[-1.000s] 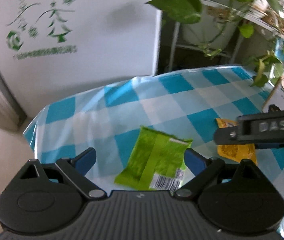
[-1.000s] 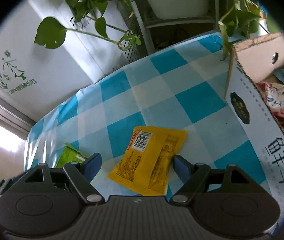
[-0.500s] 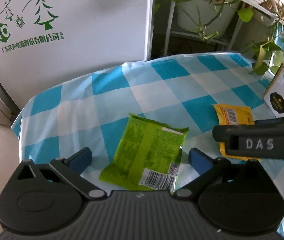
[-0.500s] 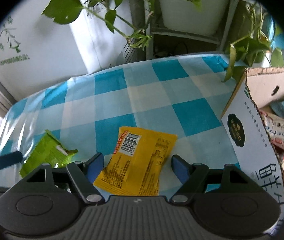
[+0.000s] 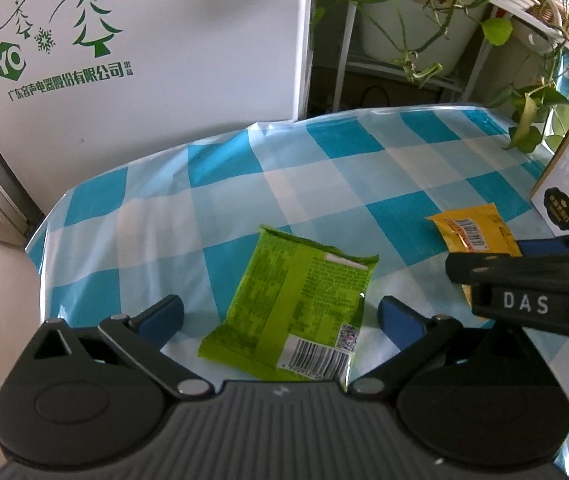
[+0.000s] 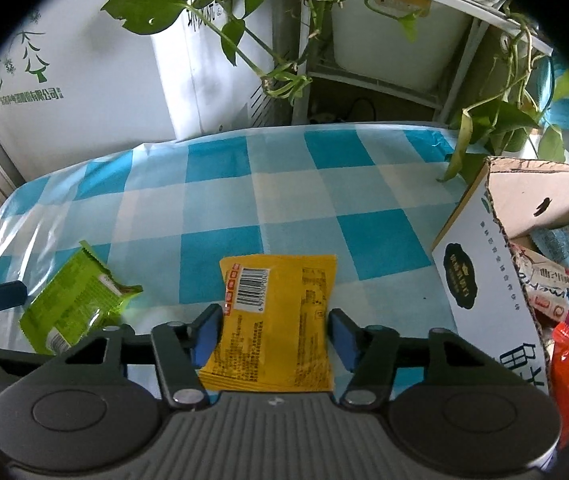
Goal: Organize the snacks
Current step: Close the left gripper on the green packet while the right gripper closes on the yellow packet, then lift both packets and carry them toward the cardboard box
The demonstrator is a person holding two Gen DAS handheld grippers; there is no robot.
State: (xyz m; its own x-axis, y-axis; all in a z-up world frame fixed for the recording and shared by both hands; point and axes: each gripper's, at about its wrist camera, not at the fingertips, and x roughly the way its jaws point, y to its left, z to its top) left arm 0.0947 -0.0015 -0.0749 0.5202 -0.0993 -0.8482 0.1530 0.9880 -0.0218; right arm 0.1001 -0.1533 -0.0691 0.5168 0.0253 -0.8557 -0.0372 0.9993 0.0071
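A green snack packet (image 5: 296, 304) lies flat on the blue-checked tablecloth (image 5: 212, 200), between the open fingers of my left gripper (image 5: 280, 318). A yellow snack packet (image 6: 274, 316) lies flat between the fingers of my right gripper (image 6: 272, 334), which stand close to its two sides, still open. The green packet also shows in the right wrist view (image 6: 72, 304). The yellow packet (image 5: 472, 232) shows in the left wrist view, partly hidden behind the right gripper's body.
An open cardboard box (image 6: 484, 248) holding several snack packets (image 6: 548, 280) stands at the table's right. Trailing plants (image 6: 480, 128) hang over the far right corner. A white appliance (image 5: 124, 60) stands behind the table's far left edge.
Both grippers have moved forward over their packets. The right gripper's fingers have narrowed toward the sides of the yellow packet. Neither packet has moved.
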